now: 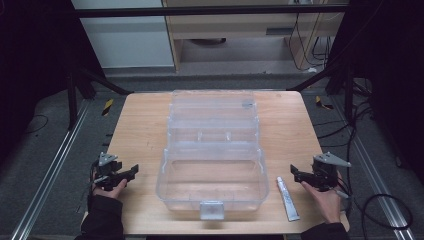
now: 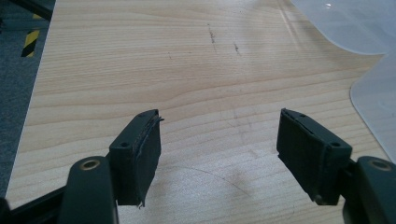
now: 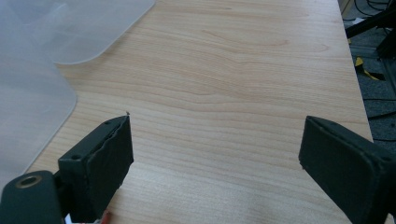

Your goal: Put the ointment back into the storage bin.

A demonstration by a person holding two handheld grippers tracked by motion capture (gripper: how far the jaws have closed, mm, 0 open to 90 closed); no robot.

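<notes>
A clear plastic organiser box (image 1: 212, 160) lies opened out in the middle of the wooden table (image 1: 145, 125), its lid folded back toward the far side. A small white tube (image 1: 288, 198) lies on the table just right of the box's front corner. My left gripper (image 1: 131, 172) rests at the table's left edge, open, with bare wood between its jaws (image 2: 219, 154). My right gripper (image 1: 296, 174) sits at the right edge beside the tube, open and holding nothing (image 3: 215, 158). The box's frosted edge (image 2: 373, 93) shows at the right of the left gripper view, and at the left (image 3: 32, 107) of the right gripper view.
A grey latch (image 1: 211, 210) sticks out from the box's front wall. Metal rails (image 1: 50, 175) run along the floor on both sides of the table. Cables (image 1: 385, 205) lie on the floor at the right. Bare wood lies left and right of the box.
</notes>
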